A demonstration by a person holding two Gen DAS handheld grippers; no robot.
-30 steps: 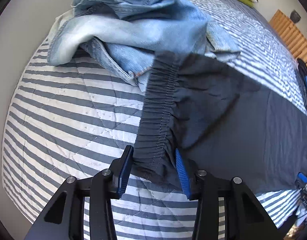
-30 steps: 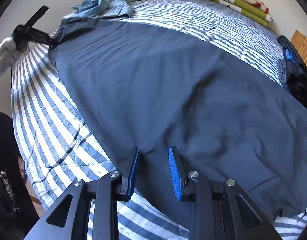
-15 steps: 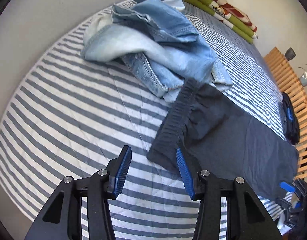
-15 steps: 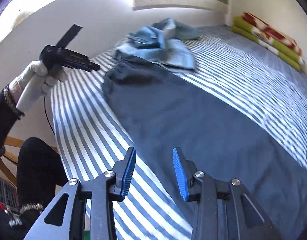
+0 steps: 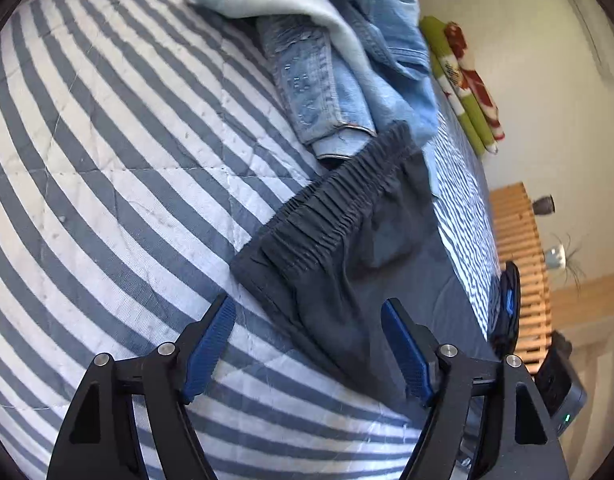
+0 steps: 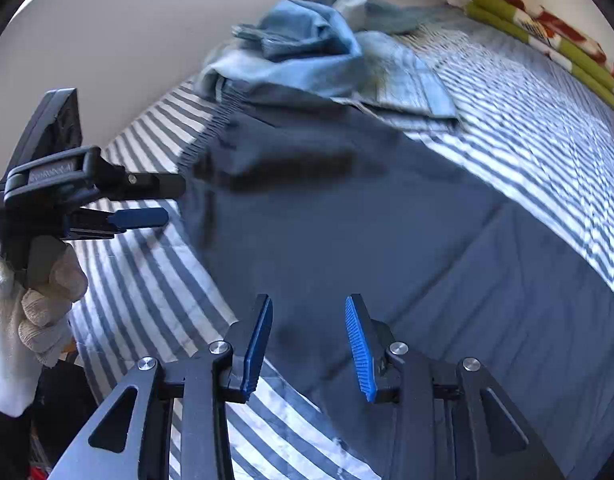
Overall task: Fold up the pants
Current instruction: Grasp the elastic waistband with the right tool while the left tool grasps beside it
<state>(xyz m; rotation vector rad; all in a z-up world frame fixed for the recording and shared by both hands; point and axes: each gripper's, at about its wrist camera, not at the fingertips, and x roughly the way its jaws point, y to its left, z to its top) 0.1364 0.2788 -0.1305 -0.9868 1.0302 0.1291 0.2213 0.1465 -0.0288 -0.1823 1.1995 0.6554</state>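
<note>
Dark grey pants (image 5: 367, 240) lie spread flat on the striped bed, the elastic waistband (image 5: 339, 208) against a pile of jeans (image 5: 327, 60). My left gripper (image 5: 307, 308) hovers over the waistband's near corner. Its jaws are opening wide, and the cloth lies below them without touching the pads. In the right wrist view the pants (image 6: 347, 220) stretch from left to right. My right gripper (image 6: 309, 304) stands open over their near edge with nothing between its fingers. The left gripper (image 6: 147, 200) shows there too, held by a gloved hand (image 6: 39, 292).
The striped quilt (image 5: 107, 160) covers the bed. The jeans pile (image 6: 307, 40) sits at the far end by the wall. A folded green and red blanket (image 6: 547, 32) lies along the far side. A dark bag (image 5: 511, 300) and wooden slats (image 5: 515, 240) are beyond the bed.
The left gripper let go of the waistband, drew back, rolled and spread its jaws. The right gripper travelled along the pants toward the waistband end, its jaws a little wider.
</note>
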